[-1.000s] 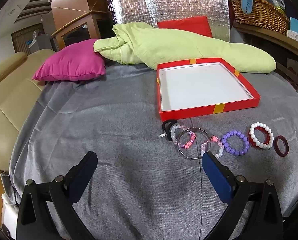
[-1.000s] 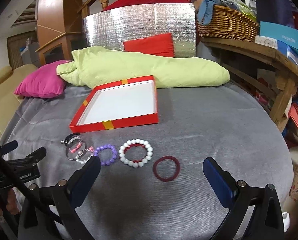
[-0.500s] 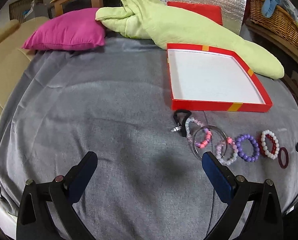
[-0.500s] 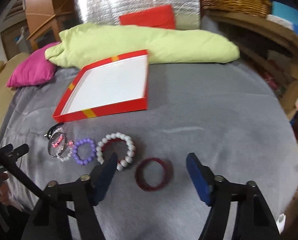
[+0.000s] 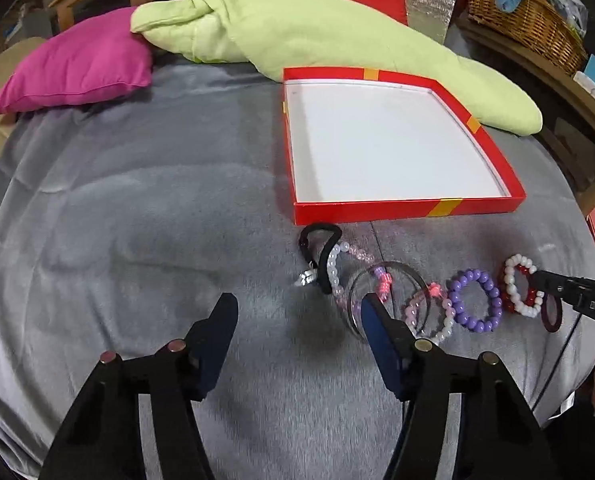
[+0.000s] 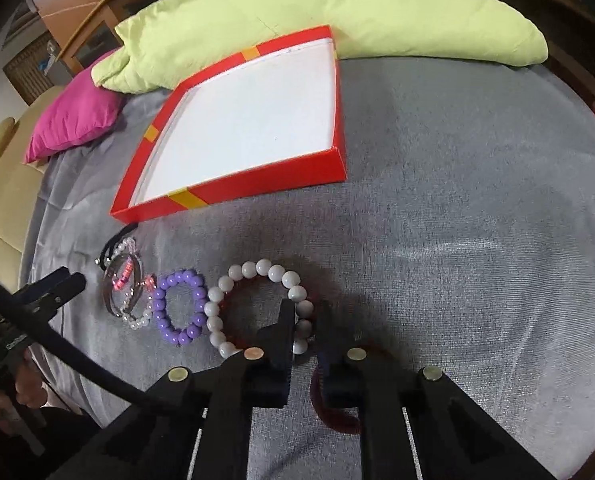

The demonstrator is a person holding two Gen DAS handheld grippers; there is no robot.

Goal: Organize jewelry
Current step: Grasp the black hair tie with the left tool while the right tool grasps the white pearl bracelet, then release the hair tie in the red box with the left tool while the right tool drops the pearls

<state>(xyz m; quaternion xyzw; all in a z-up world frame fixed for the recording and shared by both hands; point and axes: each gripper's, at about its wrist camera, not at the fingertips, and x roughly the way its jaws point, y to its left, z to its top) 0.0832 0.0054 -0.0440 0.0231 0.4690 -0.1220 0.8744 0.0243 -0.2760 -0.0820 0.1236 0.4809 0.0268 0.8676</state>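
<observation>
Grey cloth: a grey fabric cover [image 5: 145,208] carries everything; it may lie over a bed or a sofa, I cannot tell which.
Landmark: red box lid [image 5: 409,210], shallow, white inside, nothing in it, lying flat on the cloth.
Jewelry row: on the cloth just in front of the lid's near wall, apart from it, running sideways.
Black band: black hair tie [image 5: 317,240] with a small silver charm, nearest the lid's near-left corner.
Clear beads: pale pink bead bracelet [image 5: 337,268] overlapping the tie; a clear bangle [image 5: 393,280] lies across it, with a second pale bracelet [image 5: 437,320] touching the bangle's right side.
Purple: purple bead bracelet [image 6: 179,306], just right of the clear cluster, flat.
White: white bead bracelet [image 6: 253,276], next along, lying around a dark red bead ring.
Maroon: maroon ring [image 6: 329,408], last in the row, farthest from the lid's near-left corner, half hidden under the right gripper's fingers.
Left gripper: left gripper [image 5: 297,312] hovers low in front of the lid; fingers spread apart and holding nothing; its right finger overlaps the clear bangle in view.
Right gripper: right gripper [image 6: 305,320] sits over the gap between white bracelet and maroon ring; fingers drawn close, a narrow gap left. Whether they pinch the maroon ring is unclear from this blurred angle.
Behind the lid: green quilt [image 5: 337,28] touching its far edge; magenta pillow [image 5: 77,64] off to the left.
</observation>
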